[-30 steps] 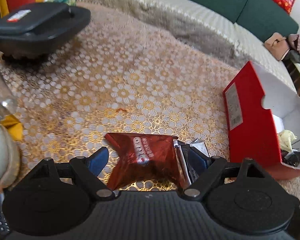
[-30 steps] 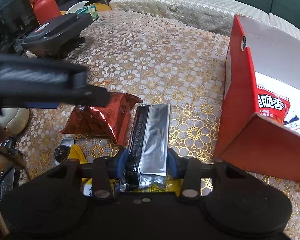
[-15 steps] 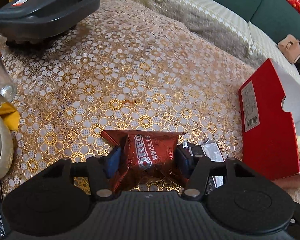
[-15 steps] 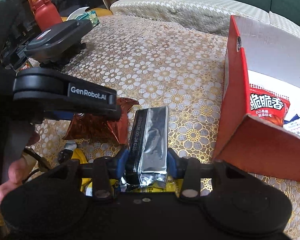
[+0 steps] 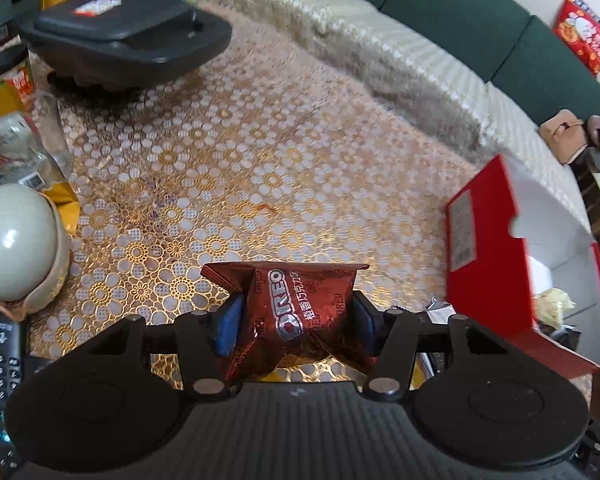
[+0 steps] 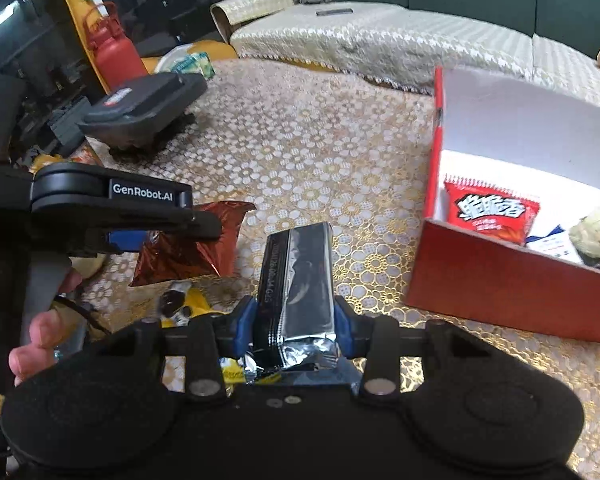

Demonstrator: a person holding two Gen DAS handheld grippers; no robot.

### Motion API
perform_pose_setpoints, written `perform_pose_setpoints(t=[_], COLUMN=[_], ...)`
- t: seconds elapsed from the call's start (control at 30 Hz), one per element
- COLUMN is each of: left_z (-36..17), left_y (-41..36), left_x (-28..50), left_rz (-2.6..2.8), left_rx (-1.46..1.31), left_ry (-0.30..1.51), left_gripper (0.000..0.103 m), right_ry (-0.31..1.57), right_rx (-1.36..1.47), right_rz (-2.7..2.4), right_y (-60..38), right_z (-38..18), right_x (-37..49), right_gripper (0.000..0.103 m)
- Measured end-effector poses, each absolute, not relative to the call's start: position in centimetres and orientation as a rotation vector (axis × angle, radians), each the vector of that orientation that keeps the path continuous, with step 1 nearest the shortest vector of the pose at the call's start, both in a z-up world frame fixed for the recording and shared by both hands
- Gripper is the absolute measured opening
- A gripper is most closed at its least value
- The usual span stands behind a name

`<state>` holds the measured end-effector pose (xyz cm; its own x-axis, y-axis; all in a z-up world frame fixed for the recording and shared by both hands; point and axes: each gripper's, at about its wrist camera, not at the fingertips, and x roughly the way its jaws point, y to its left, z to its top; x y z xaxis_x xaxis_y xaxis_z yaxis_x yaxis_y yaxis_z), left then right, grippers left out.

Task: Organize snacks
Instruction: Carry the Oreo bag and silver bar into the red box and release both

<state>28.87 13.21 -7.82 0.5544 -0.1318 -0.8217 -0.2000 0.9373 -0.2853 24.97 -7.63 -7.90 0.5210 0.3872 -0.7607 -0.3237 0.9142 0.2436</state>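
Observation:
My left gripper (image 5: 296, 326) is shut on a red-brown Oreo packet (image 5: 296, 308) and holds it above the gold-patterned tablecloth (image 5: 228, 168). In the right wrist view the same packet (image 6: 204, 246) shows under the left gripper (image 6: 160, 236). My right gripper (image 6: 294, 326) is shut on a silver foil snack pack (image 6: 298, 276), lifted off the table. A red box with a white inside (image 6: 484, 288) stands to the right and holds a red snack bag (image 6: 490, 212) and other packets. The box also shows in the left wrist view (image 5: 484, 240).
A black lidded appliance (image 5: 128, 36) sits at the table's far left. A pale round object (image 5: 12, 248), a remote (image 5: 0, 360) and clear bags lie at the left edge. A yellow wrapper (image 6: 188, 306) lies under my right gripper. A beige-covered sofa (image 5: 400, 64) borders the table.
My left gripper closed on the Oreo packet and raised it off the cloth. My right gripper kept hold of the silver pack and rose a little.

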Motion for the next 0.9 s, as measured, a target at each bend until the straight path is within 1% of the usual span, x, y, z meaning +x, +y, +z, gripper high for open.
perform_pose_setpoints(t=[0.2,0.5,0.7,0.9], left_z=[-4.1,0.4,1.6,1.0], left_y=[11.1,3.9,-1.7,-6.4], left_x=[26.9,26.0,26.5,28.4], left_rz=[-0.007,-0.126,-0.197,-0.235], left_rx=[-0.345,-0.245,-0.155,-0.068], left_ry=[0.943,0.878,0.867,0.880], left_gripper=[0.056,0.056,0.056,0.056], right_ry=[0.874,0.792,0.754,0.740], right_rx=[0.111,0.123,0.130,0.118], right_rz=[0.419,0.350,0.276,0.204], right_y=[-10.5,-16.7,-21.2,-25.4], right_z=[-4.9,-1.6,-1.2,-1.7], right_x=[23.2,22.2,23.0,24.8], right_gripper=[0.040,0.040,0.040,0.040])
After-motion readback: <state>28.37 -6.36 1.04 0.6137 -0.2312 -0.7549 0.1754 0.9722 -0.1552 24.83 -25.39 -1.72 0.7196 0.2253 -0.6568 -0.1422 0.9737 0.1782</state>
